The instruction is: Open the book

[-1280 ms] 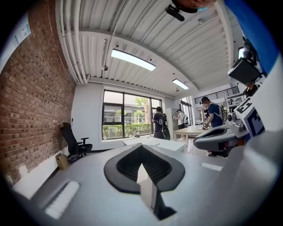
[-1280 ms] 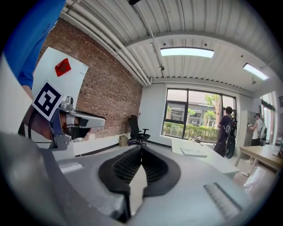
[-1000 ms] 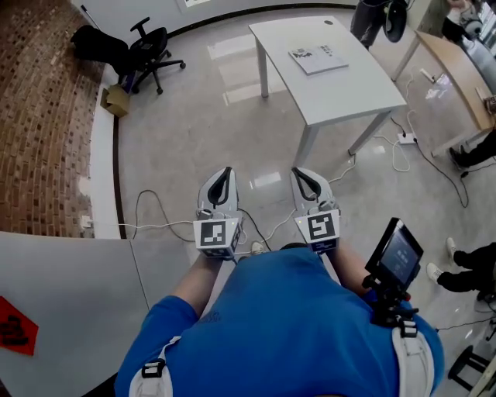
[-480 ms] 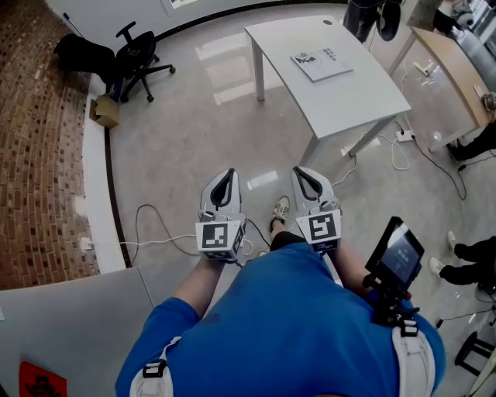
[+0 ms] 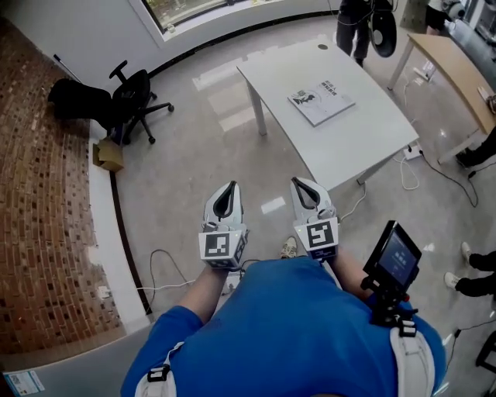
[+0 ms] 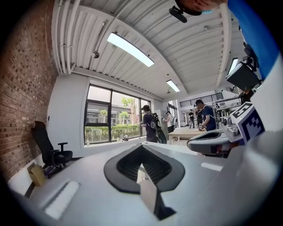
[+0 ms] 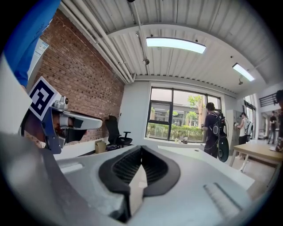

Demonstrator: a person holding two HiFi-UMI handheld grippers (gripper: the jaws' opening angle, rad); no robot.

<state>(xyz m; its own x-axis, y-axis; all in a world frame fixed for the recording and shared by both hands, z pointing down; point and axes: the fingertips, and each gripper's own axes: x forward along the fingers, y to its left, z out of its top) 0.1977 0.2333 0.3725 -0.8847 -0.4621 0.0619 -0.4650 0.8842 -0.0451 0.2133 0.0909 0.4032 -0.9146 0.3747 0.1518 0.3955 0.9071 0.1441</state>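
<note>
The book lies closed on the white table, far ahead of both grippers. It shows a pale cover with dark print. I hold my left gripper and right gripper side by side at waist height over the floor, pointing towards the table. Both are shut, with nothing between the jaws. In the left gripper view the left gripper has its tips meeting, and the right gripper looks the same in its own view. The book does not show in either gripper view.
A black office chair and a cardboard box stand by the brick wall at left. Cables lie on the floor near my feet. A wooden table and a standing person are beyond the white table.
The white table with the book has come nearer and slid left in the head view as I walk towards it. Both grippers stay shut and held in front of me.
</note>
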